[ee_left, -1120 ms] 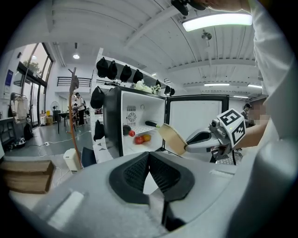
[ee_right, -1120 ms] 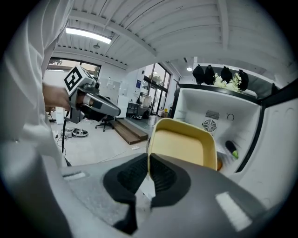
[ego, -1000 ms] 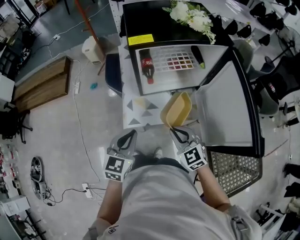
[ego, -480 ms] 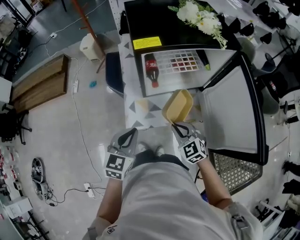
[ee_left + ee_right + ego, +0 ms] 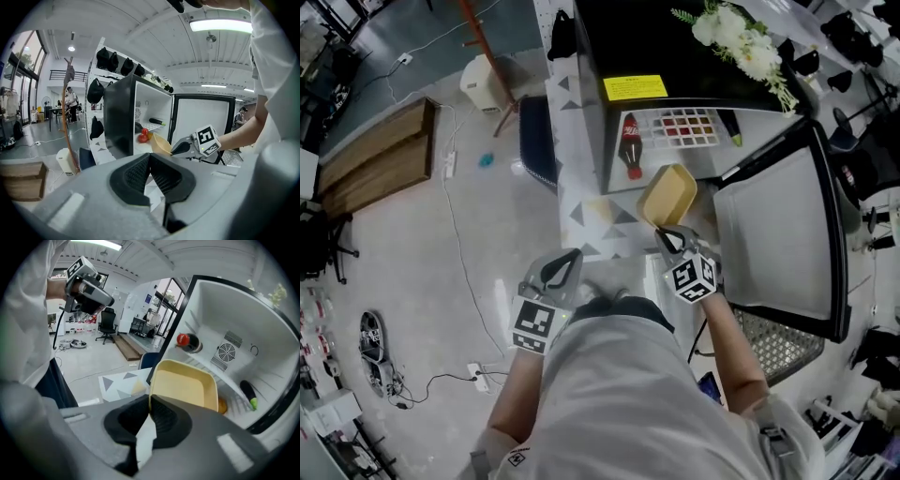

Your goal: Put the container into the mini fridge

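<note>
A shallow yellow container (image 5: 667,194) hangs tilted just in front of the open mini fridge (image 5: 675,47). My right gripper (image 5: 675,239) is shut on its near rim. In the right gripper view the container (image 5: 185,385) stands up from the pinching jaws, with the white fridge interior (image 5: 234,333) behind it. My left gripper (image 5: 562,272) is held lower left of the container, shut with nothing in it. In the left gripper view its pads (image 5: 140,173) meet, and the container (image 5: 161,144) and the right gripper (image 5: 183,147) show ahead.
The fridge door (image 5: 778,234) is swung open at the right. Inside are a cola bottle (image 5: 630,155), a dark green vegetable (image 5: 247,392) and an orange fruit (image 5: 222,405). White flowers (image 5: 741,42) lie on the fridge top. A wire grille (image 5: 778,347) stands lower right, a wooden bench (image 5: 375,164) at the left.
The right gripper has carried the container closer to the fridge opening. The left gripper stays shut and low, and the head view has shifted forward.
</note>
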### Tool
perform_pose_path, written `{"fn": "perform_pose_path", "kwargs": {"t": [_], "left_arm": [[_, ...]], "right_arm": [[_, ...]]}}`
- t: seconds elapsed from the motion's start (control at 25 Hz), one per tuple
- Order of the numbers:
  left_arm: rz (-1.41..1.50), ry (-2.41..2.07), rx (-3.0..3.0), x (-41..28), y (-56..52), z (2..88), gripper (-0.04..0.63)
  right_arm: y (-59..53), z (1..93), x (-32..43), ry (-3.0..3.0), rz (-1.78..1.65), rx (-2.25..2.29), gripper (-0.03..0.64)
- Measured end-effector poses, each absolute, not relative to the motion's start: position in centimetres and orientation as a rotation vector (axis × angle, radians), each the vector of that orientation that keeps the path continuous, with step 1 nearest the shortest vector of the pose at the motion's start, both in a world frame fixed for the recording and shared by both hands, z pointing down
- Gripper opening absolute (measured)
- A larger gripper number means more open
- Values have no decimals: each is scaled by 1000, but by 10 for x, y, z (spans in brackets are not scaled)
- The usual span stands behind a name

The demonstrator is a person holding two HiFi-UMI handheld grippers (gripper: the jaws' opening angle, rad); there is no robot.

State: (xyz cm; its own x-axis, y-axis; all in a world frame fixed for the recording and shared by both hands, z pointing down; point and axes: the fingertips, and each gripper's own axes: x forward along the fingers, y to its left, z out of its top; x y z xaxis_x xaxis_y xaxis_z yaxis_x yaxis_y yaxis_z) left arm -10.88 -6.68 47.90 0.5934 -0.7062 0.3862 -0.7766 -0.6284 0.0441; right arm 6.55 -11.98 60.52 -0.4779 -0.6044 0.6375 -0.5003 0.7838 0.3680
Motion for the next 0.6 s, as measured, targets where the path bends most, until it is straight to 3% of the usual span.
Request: {"fn": "perform_pose_path", "kwargs": {"t": [0.6], "left_arm": [[521,-1249,2616,-126,-66,486,9]], "right_arm": [[-182,654,61,-2022,-385,636,17]]}}
